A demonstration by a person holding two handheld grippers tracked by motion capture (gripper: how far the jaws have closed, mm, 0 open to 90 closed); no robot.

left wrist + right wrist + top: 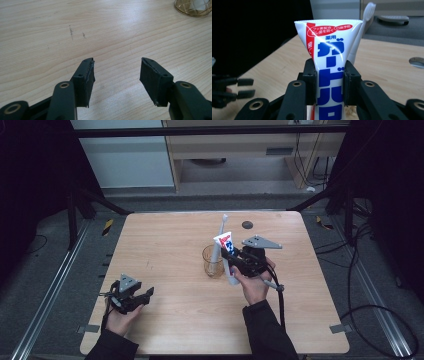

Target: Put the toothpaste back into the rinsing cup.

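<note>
A white toothpaste tube point(329, 65) with blue and red print stands upright between the jaws of my right gripper point(329, 83), which is shut on it. In the high view the tube point(226, 251) is held just right of an amber glass cup point(213, 262) with a toothbrush point(220, 236) standing in it; my right gripper point(234, 261) grips the tube near its middle. My left gripper point(146, 295) rests near the table's front left, open with nothing between its jaws. In its own view the left gripper point(117, 76) hovers over bare wood, the cup's base point(193, 7) at top right.
The wooden table point(175, 235) has a dark round hole point(247, 224) near its far edge. Metal frame bars and cables surround the table on the floor. A cable trails from the right gripper toward the front edge.
</note>
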